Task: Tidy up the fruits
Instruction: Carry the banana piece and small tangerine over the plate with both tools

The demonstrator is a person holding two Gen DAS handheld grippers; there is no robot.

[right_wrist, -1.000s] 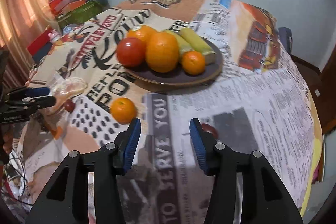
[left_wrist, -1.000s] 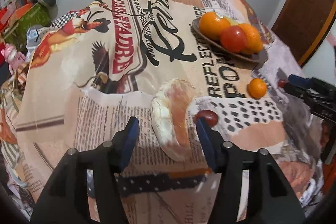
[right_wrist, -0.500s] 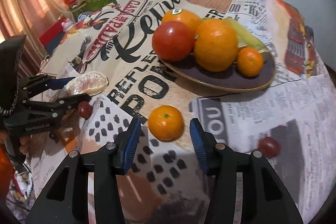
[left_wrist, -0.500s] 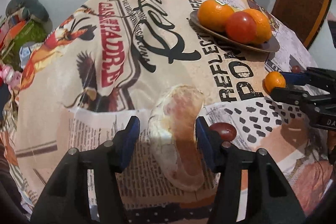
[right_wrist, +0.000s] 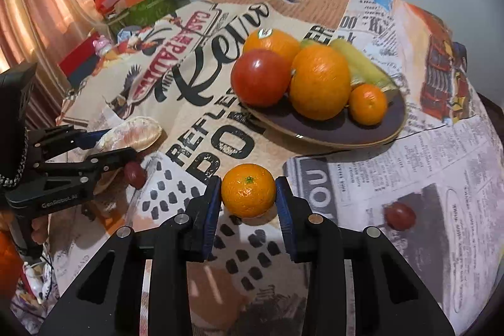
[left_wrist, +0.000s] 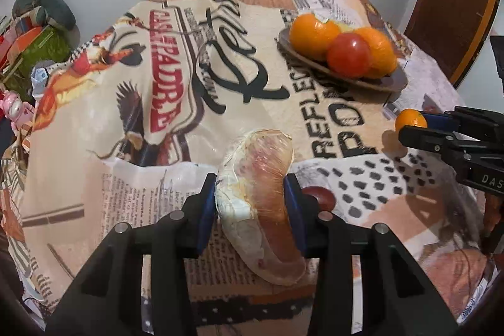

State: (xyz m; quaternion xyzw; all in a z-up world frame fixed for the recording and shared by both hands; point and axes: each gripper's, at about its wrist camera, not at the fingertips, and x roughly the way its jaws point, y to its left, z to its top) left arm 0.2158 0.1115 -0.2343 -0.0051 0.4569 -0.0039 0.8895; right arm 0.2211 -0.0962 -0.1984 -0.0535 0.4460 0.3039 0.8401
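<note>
both fingers flank fruit — pomelo segment (left_wrist: 258, 197) left, seemingly gripped; mandarin (right_wrist: 248, 190) right.

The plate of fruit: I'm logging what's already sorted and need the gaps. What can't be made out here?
- Left wrist view: the plate shows only two oranges and the tomato; anything behind them is hidden.
- Right wrist view: the yellow-green fruit is half hidden by the big orange and blurred; its kind is unclear.
- Left wrist view: the left gripper's finger covers part of the grape.
</note>
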